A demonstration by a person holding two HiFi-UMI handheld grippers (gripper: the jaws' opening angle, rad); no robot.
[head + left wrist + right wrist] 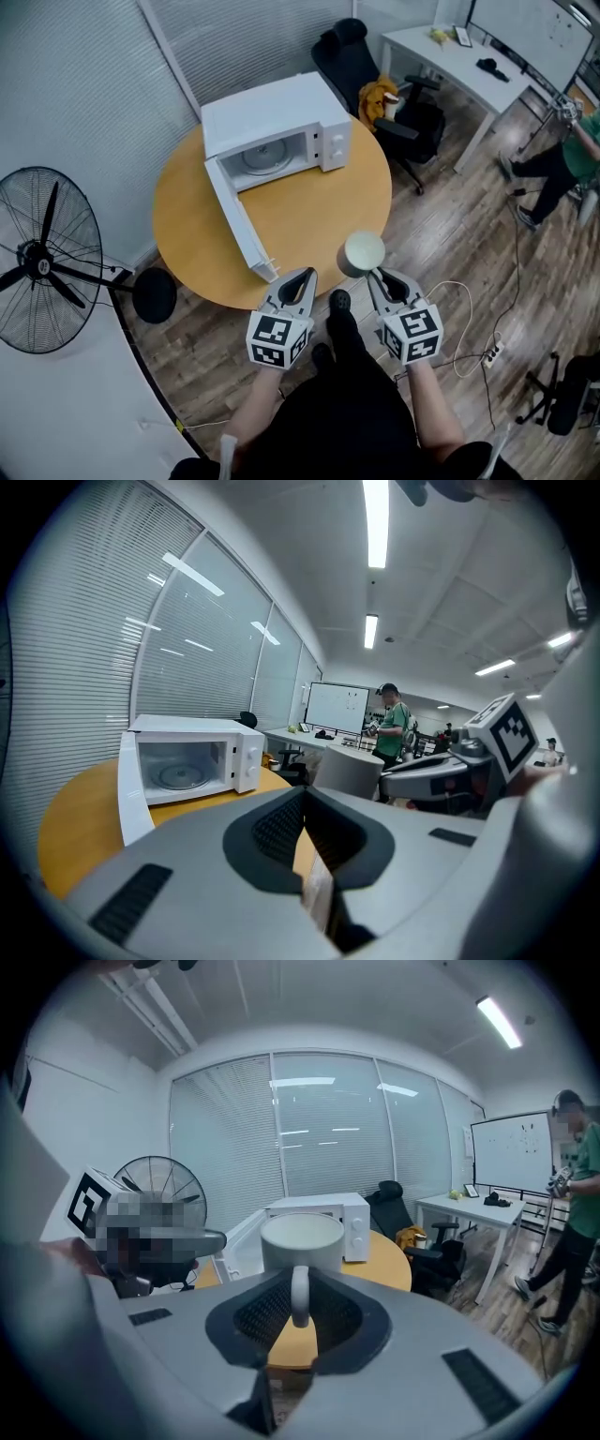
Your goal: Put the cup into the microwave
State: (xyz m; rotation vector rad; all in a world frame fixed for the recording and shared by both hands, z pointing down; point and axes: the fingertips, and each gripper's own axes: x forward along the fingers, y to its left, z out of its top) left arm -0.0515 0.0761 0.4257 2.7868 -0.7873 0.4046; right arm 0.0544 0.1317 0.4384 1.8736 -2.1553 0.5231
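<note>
A pale cup (pixel 362 253) hangs by its handle in my right gripper (pixel 376 273), which is shut on that handle, just off the near edge of the round wooden table (pixel 309 216). In the right gripper view the cup (pixel 300 1239) stands upright ahead of the gripper (pixel 300 1277), its handle between the jaws. The white microwave (pixel 277 131) stands at the table's far side with its door (pixel 239 225) swung open toward me and its cavity empty. My left gripper (pixel 308 275) is shut on nothing beside the door's near end. In the left gripper view, that gripper (pixel 303 797) faces the microwave (pixel 187 757).
A standing fan (pixel 42 258) and a black stool (pixel 155 293) are left of the table. A black office chair (pixel 375 84) and a white desk (pixel 469 61) lie behind it. A person in green (pixel 562 159) stands at the right. A cable and power strip (pixel 489 354) lie on the floor.
</note>
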